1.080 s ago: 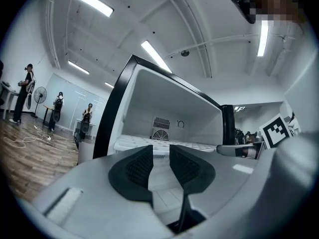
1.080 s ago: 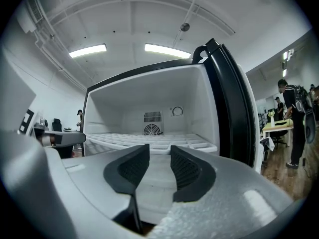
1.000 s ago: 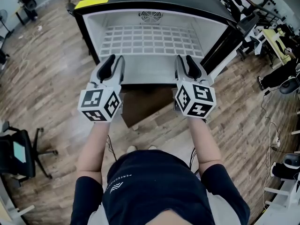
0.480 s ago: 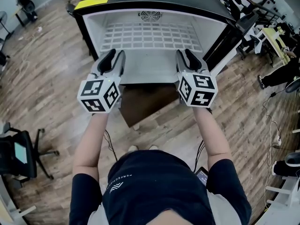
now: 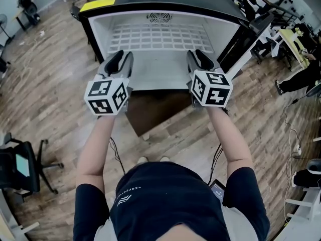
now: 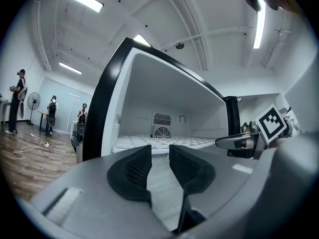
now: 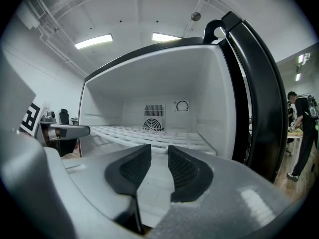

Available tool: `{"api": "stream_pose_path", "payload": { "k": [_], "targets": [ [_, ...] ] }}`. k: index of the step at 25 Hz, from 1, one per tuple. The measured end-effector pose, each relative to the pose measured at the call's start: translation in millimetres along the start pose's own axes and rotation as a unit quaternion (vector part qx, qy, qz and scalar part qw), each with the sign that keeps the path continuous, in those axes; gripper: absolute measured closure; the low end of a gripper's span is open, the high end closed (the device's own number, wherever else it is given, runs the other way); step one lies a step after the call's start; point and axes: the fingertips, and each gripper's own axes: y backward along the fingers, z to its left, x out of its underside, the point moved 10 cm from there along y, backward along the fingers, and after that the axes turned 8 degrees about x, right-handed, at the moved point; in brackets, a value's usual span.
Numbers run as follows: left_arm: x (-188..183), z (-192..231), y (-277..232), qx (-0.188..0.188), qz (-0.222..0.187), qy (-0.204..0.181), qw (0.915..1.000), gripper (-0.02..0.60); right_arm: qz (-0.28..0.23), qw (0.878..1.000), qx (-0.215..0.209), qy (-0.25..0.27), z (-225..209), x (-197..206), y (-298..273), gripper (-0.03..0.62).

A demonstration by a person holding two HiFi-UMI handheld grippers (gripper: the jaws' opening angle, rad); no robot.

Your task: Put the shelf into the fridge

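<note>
The white wire shelf (image 5: 158, 36) lies flat inside the open white fridge (image 5: 98, 29), across its full width and back toward the fan grille. Both grippers hover level at the fridge mouth, short of the shelf's front edge. My left gripper (image 5: 122, 59) is open with nothing between its black pads. My right gripper (image 5: 199, 57) is open too; its jaws have just been closing, and nothing is between them. The left gripper view shows its jaws (image 6: 159, 158) aimed at the shelf (image 6: 169, 141). The right gripper view shows the same for its own jaws (image 7: 158, 161) and the shelf (image 7: 164, 133).
The fridge's black-framed door (image 5: 243, 46) stands open at the right. A brown board (image 5: 155, 109) lies on the wood floor under the fridge front. An office chair (image 5: 20, 164) stands at the left, desks and a person (image 5: 301, 79) at the right.
Both grippers have shifted a little forward toward the fridge opening. The shelf has not moved.
</note>
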Motion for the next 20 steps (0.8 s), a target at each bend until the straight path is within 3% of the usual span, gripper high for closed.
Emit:
{"api": "stream_pose_path", "payload": {
  "k": [4,8,20],
  "targets": [
    [0,-1,-1,-0.001,-0.003,0.000,1.0000,0.459,-0.013,1.000,0.009,-0.004,1,2,0,0.485],
    [-1,-6,1,0.018,-0.005,0.034,0.9993,0.431,-0.022,1.000,0.003,0.001,2,8,3,0.485],
    [-5,-22,38,0.024,-0.044,0.046,0.9977,0.495,-0.050,0.998,-0.020,-0.038,3,15,49,0.523]
  ]
}}
